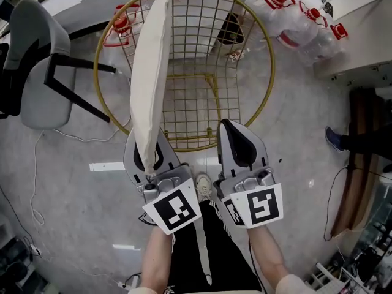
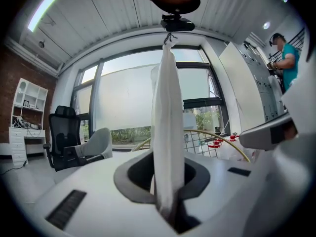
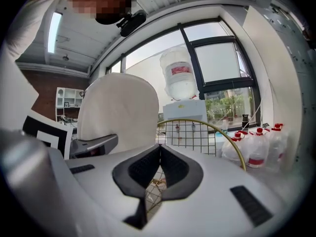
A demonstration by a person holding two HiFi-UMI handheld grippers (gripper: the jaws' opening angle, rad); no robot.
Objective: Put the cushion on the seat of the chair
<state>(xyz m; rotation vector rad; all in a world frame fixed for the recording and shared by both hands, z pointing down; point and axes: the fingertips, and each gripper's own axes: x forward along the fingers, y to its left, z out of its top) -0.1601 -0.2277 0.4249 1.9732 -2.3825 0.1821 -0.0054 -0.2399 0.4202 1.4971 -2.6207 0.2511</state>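
Note:
A flat cream cushion stands on edge, and my left gripper is shut on its near edge. In the left gripper view the cushion rises as a narrow strip from between the jaws of that gripper. Beyond it stands the gold wire chair, with its grid seat bare under the cushion's right side. My right gripper hangs beside the left one over the chair's front rim. Its pads meet at the tips with nothing held. The cushion shows to its left.
A grey office chair stands at the left. Water jugs with red caps lie at the back right, near a water dispenser. A white cable trails on the floor. Someone's shoe is at the right.

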